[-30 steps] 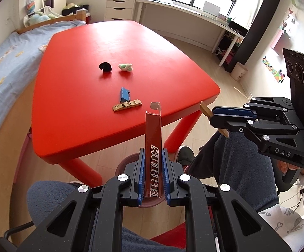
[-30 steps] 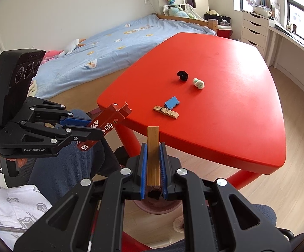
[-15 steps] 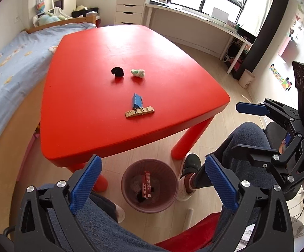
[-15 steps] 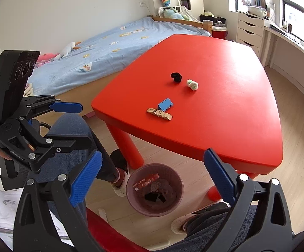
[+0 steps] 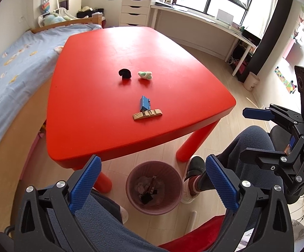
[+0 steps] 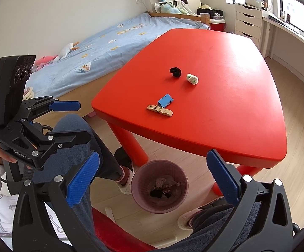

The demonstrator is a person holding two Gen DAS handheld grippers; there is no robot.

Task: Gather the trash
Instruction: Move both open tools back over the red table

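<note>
Both grippers hang above a mauve waste bin (image 5: 131, 180) (image 6: 135, 187) on the floor by the red table (image 5: 101, 48) (image 6: 225, 67). My left gripper (image 5: 152, 161) stands open and empty. The jaws of my right gripper (image 6: 153, 155) are opening, with nothing between them. The bin holds dark scraps and crumpled paper. On the table lie a black clump (image 5: 125, 73), a white-green wad (image 5: 145, 75), a blue piece (image 5: 144, 103) and a beige wooden clip (image 5: 147, 114). Each wrist view shows the other gripper (image 5: 245, 133) (image 6: 83, 120) off to the side, also wide apart.
A person's legs in dark blue trousers (image 5: 246, 147) and a shoe (image 5: 194, 163) sit beside the bin. A red seat edge (image 5: 194, 231) is below. A bed with a light blue cover (image 6: 101, 48) runs along the table's far side; a desk (image 5: 204, 21) lines the window.
Both grippers opened. The red wrapper box left the left gripper and the wooden stick left the right one; both dropped into the bin.
</note>
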